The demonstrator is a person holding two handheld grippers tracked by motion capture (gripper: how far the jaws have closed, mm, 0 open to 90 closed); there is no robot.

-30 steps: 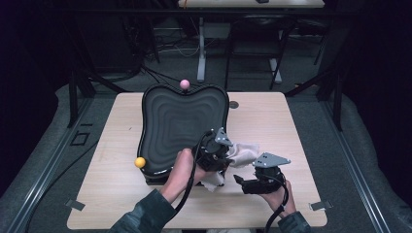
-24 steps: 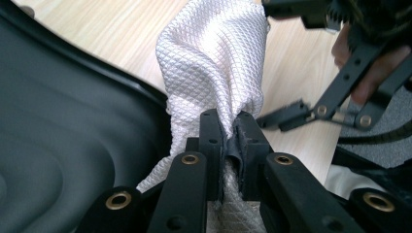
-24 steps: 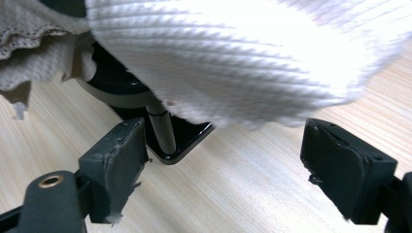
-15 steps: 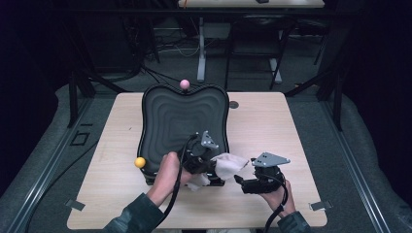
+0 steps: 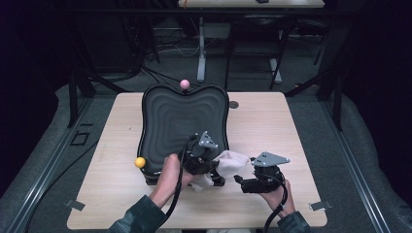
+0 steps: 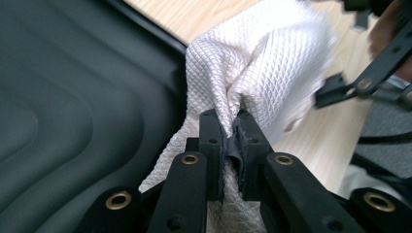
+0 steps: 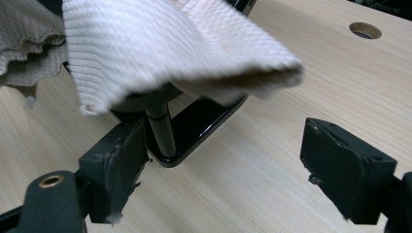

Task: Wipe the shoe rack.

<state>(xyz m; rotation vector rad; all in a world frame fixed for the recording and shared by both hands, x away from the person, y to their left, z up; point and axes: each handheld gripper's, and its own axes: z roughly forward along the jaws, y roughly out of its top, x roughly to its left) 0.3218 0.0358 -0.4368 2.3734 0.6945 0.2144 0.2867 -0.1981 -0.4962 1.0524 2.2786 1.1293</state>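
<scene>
Clearly, the left gripper [image 5: 210, 162] is pinching a bunched fold of the white cloth [image 5: 231, 162] between clenched jaws, at the near right corner of the black ridged tray [image 5: 182, 114]. Soft, light and limp, the cloth is drooping past the tray's edge over the wooden table [image 5: 272, 121]. Further right, the right gripper [image 5: 240, 181] is waiting with jaws spread just under the hanging edge, probably the best hold.
</scene>
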